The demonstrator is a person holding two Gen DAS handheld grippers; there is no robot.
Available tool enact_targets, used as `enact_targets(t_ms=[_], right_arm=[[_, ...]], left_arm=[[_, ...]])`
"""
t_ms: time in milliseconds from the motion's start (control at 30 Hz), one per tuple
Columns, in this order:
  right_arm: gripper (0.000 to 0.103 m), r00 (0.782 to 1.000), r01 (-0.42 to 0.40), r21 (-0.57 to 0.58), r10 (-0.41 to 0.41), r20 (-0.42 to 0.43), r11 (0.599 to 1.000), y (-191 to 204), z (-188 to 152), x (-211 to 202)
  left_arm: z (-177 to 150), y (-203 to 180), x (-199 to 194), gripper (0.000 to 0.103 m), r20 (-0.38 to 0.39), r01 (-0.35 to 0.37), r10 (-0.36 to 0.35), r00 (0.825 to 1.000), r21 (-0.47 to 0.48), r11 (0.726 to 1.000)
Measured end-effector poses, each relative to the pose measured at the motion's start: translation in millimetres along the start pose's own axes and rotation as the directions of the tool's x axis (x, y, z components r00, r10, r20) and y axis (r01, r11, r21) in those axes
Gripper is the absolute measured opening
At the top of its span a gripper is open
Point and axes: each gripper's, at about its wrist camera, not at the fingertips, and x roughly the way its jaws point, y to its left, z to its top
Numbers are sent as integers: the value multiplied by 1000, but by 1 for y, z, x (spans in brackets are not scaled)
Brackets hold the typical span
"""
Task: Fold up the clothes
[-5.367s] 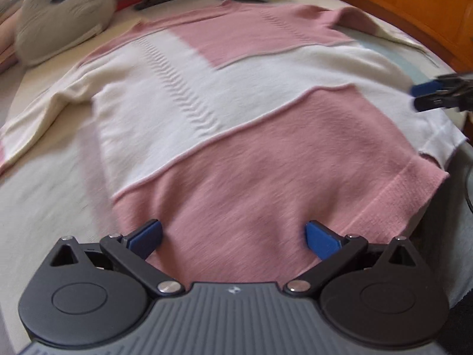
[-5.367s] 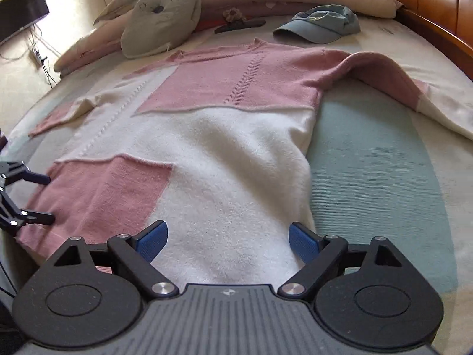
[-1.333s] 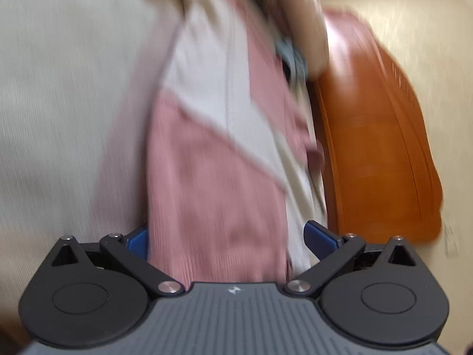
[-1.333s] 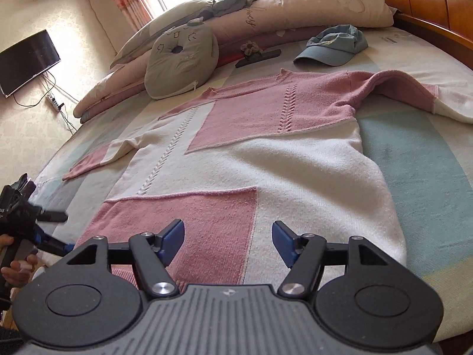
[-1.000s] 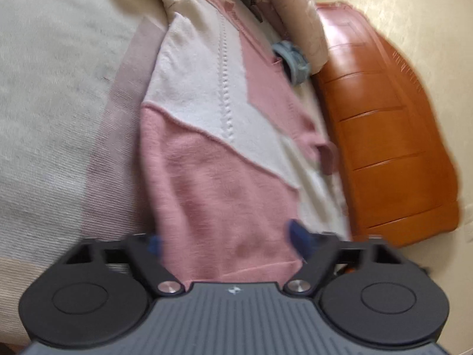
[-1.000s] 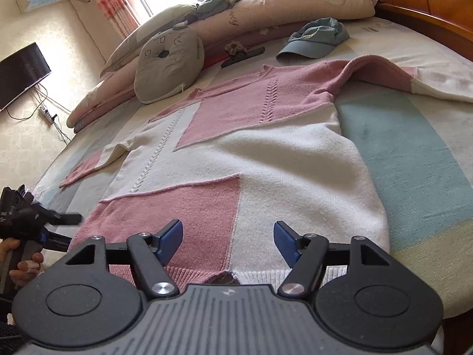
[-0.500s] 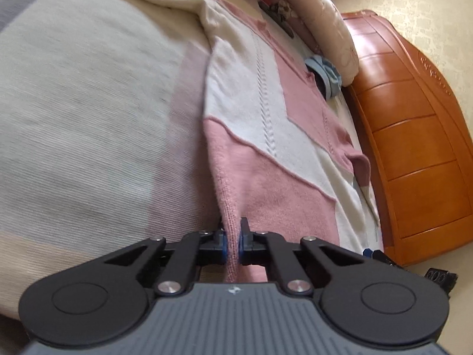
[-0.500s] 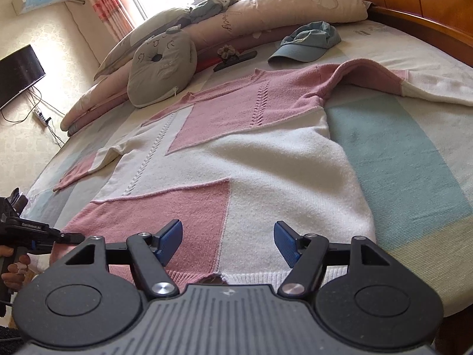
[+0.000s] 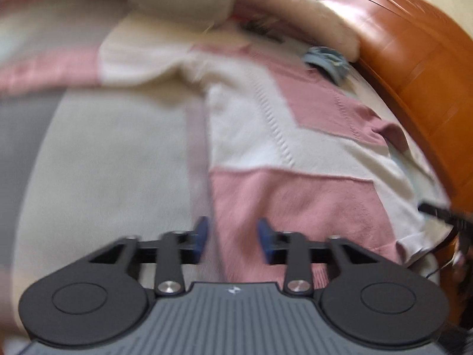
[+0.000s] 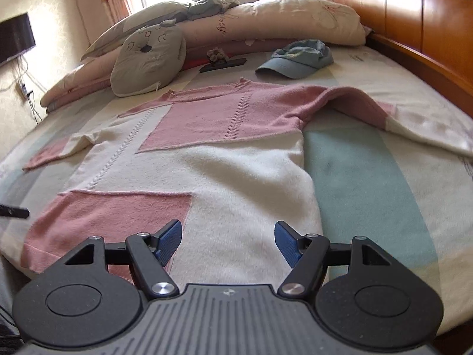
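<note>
1. We are looking at a pink-and-cream sweater (image 10: 224,153) lying spread flat on the bed (image 10: 369,189), hem toward us and neckline toward the pillows (image 10: 266,26).
2. We are holding the left gripper (image 9: 233,235) over the sweater's left hem corner, its blue pads (image 9: 202,232) apart with pink knit showing between them; the view is blurred, so we cannot tell whether they are touching the cloth.
3. We are holding the right gripper (image 10: 227,241) with jaws wide apart over the cream part of the hem, gripping nothing.
4. One sleeve is trailing out toward the wooden bed frame (image 10: 419,59); the other is lying out to the left.
5. We are seeing bare striped cover on both sides of the sweater's body.
6. A blue cap (image 10: 295,57) and a grey cushion (image 10: 147,59) are sitting beyond the neckline, apart from the knit.
</note>
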Motion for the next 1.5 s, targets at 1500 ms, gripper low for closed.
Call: enact_targets(t_ms=[1500], right_arm=[[103,986,-165,95,163,32,982,-49,151,135]], left_arm=[[25,-93,81,88,60,-48,34,998,249,967]])
